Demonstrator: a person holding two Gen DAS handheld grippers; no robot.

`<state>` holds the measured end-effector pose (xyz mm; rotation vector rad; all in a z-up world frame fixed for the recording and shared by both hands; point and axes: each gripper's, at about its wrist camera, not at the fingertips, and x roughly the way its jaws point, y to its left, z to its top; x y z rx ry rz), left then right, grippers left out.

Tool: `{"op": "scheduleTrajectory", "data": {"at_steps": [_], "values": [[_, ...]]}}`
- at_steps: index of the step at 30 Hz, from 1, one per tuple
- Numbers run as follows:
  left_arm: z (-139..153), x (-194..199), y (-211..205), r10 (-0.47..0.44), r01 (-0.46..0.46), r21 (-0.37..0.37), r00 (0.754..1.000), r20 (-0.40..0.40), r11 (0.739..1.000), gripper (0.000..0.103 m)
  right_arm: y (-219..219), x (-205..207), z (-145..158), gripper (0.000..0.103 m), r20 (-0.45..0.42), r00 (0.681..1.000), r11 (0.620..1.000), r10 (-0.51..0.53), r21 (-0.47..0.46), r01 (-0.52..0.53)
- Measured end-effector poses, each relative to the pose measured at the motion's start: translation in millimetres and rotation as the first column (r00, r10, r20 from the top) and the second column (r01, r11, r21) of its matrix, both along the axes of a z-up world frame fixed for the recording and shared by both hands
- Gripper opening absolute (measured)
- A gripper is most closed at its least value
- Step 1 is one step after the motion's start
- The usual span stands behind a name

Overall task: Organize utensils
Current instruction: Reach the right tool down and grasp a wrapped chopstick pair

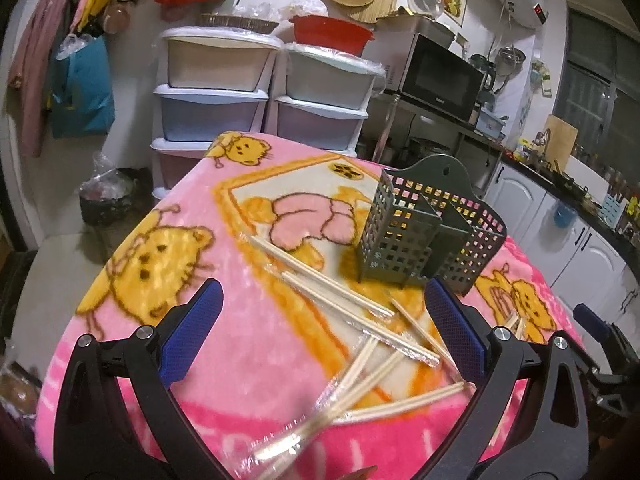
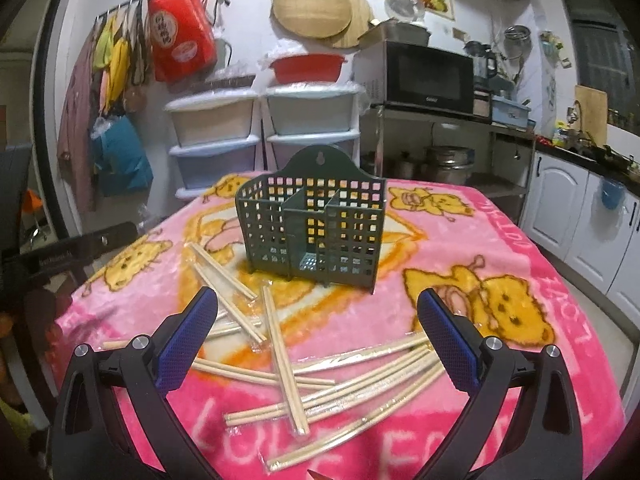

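A dark green perforated utensil holder (image 2: 316,228) with inner dividers stands upright on the pink cartoon blanket (image 2: 460,240); the left wrist view shows the holder (image 1: 424,236) at upper right. Several pairs of wooden chopsticks in clear wrappers (image 2: 284,356) lie scattered in front of it, and the same chopsticks (image 1: 340,308) spread across the left view. My left gripper (image 1: 322,300) hovers open over them, nothing between its blue pads (image 1: 192,332). My right gripper (image 2: 318,312) is open too, above the pile and short of the holder.
Stacked plastic drawers (image 2: 224,136) and a metal rack with a microwave (image 2: 428,76) stand behind the table. White kitchen cabinets (image 2: 580,216) run along the right. A bin with a plastic bag (image 1: 106,200) sits left of the table. The other gripper's dark body (image 2: 68,252) shows at left.
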<state>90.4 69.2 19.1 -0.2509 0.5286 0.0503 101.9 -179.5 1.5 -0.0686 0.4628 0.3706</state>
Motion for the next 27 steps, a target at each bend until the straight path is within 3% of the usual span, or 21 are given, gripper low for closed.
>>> {"op": "scheduleTrajectory", "data": {"at_steps": [5, 14, 21, 25, 27], "values": [[2, 22, 9, 0.013, -0.012, 0.02, 0.998, -0.054, 1.0, 0.093, 13, 18, -4, 0.097, -0.05, 0.999, 0.999, 0.014, -0.031, -0.016], [-18, 74, 38, -0.009, -0.002, -0.061, 0.981, -0.191, 0.998, 0.093, 45, 48, -10, 0.096, -0.102, 0.993, 0.991, 0.052, -0.118, -0.064], [-36, 109, 57, -0.024, -0.017, -0.15, 0.963, -0.27, 0.988, 0.092, 70, 82, -25, 0.077, -0.215, 0.972, 0.974, 0.1, -0.18, -0.14], [-44, 125, 65, -0.035, -0.027, -0.197, 0.951, -0.307, 0.98, 0.075, 81, 97, -38, 0.06, -0.287, 0.951, 0.964, 0.112, -0.203, -0.174], [-50, 133, 69, -0.035, -0.04, -0.219, 0.944, -0.329, 0.975, 0.068, 86, 103, -44, 0.057, -0.319, 0.94, 0.959, 0.121, -0.207, -0.194]]}}
